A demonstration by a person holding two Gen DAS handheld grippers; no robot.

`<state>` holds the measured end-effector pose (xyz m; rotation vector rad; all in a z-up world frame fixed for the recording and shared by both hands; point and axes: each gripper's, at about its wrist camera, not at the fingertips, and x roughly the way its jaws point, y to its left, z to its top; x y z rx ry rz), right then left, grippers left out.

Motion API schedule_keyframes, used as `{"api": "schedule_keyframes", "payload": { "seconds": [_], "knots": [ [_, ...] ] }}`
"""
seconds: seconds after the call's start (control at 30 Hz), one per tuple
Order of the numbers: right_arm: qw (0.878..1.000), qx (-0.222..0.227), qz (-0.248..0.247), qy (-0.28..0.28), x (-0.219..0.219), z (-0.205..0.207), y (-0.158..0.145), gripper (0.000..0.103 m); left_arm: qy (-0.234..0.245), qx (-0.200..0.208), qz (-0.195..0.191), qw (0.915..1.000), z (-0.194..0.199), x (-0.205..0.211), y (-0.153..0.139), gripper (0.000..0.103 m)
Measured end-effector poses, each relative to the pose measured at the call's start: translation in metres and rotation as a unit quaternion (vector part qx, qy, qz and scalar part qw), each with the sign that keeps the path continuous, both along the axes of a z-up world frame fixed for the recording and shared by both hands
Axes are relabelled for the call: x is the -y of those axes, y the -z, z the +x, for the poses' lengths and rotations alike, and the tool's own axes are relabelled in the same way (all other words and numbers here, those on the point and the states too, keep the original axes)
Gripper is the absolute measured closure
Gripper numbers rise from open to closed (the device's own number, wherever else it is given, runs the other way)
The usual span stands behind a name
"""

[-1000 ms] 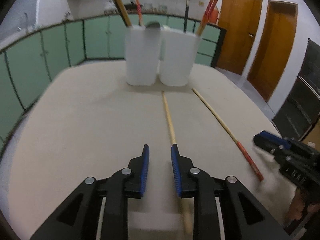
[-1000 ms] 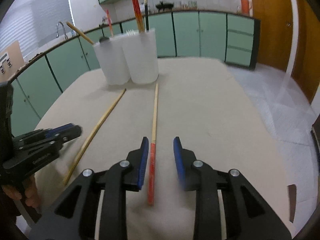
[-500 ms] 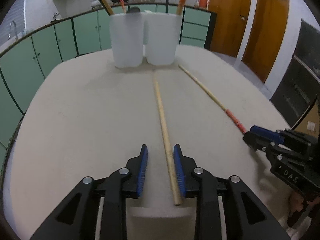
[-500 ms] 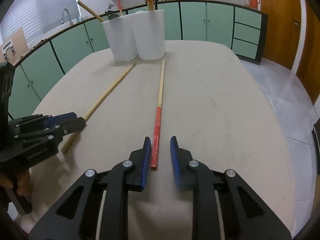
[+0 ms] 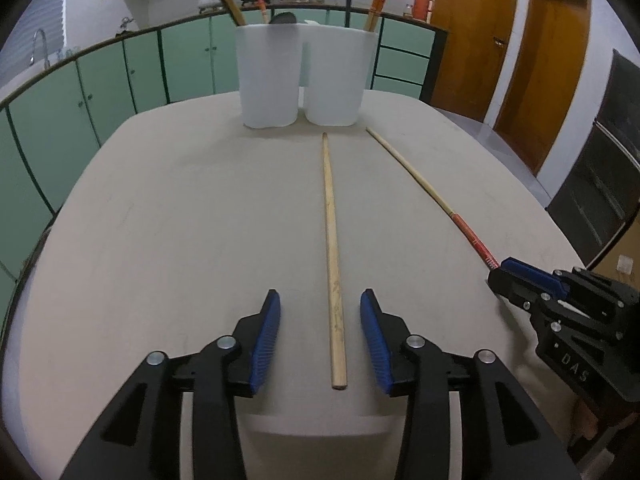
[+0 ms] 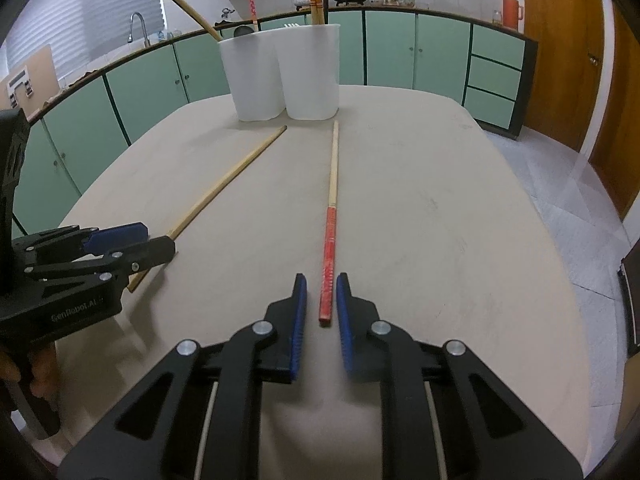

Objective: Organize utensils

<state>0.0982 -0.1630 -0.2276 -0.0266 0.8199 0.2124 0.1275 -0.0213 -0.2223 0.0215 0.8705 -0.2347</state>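
Left tool released, jaws wide, straddling the near butt of the plain wooden chopstick flat on the table, evidently lined up for an end grasp. Right tool likewise released, jaws narrowly flanking the red-handled chopstick, neither pad seen touching. Both sticks point far toward two white holders, already stocked; path unobstructed.
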Motion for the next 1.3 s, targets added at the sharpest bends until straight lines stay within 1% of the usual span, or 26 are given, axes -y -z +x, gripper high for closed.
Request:
{"api": "schedule_keyframes", "payload": {
  "seconds": [0.07,0.2,0.47,0.7,0.73,0.77,0.8,0.83,0.9,0.93,0.97,1.03,1.17,1.3],
  "knots": [
    [1.0,-0.001,0.001,0.001,0.0,0.002,0.0,0.088,-0.006,0.001,-0.005,1.0,-0.003,-0.001,0.001,0.061],
    [1.0,-0.003,0.005,0.005,0.001,0.002,0.0,0.088,-0.006,0.011,0.006,0.9999,-0.01,0.005,0.002,0.057],
    [1.0,-0.007,0.02,0.006,0.006,0.0,0.0,0.088,-0.006,0.007,-0.02,0.9998,-0.01,-0.003,-0.001,0.057],
    [1.0,-0.006,0.013,0.002,0.004,-0.001,0.001,0.088,-0.006,0.005,-0.017,0.9998,-0.007,-0.001,0.0,0.058],
    [1.0,-0.005,0.008,0.002,0.003,-0.001,0.001,0.089,-0.006,0.004,-0.019,0.9998,-0.006,-0.002,0.0,0.06],
    [1.0,-0.004,0.005,0.002,0.002,-0.001,0.001,0.089,-0.007,0.003,-0.02,0.9998,-0.006,-0.002,0.0,0.06],
    [1.0,-0.003,0.001,0.002,0.001,-0.001,0.002,0.092,-0.008,0.003,-0.019,0.9998,-0.006,-0.002,0.0,0.06],
    [1.0,-0.002,-0.002,0.002,0.0,-0.001,0.002,0.095,-0.009,0.003,-0.016,0.9998,-0.005,-0.002,0.0,0.062],
    [1.0,-0.001,-0.004,0.001,-0.001,-0.001,0.003,0.097,-0.011,0.003,-0.01,0.9999,-0.005,-0.001,0.0,0.064],
    [1.0,0.0,-0.005,0.001,-0.002,-0.001,0.003,0.097,-0.013,0.003,-0.01,0.9999,-0.005,-0.001,0.0,0.071],
    [1.0,0.0,-0.006,0.001,-0.002,-0.001,0.003,0.097,-0.012,0.001,-0.012,0.9999,-0.004,-0.002,0.0,0.075],
    [1.0,0.0,-0.007,0.001,-0.002,-0.001,0.002,0.097,-0.008,-0.004,-0.017,0.9998,-0.002,-0.002,0.001,0.096],
    [1.0,0.0,0.0,0.004,0.001,0.0,-0.001,0.098,-0.007,-0.007,-0.02,0.9998,-0.001,0.0,-0.001,0.096],
    [1.0,0.016,0.0,-0.001,0.0,-0.003,-0.013,0.098,-0.006,-0.005,-0.031,0.9995,-0.003,-0.001,-0.008,0.097]
  ]
}}
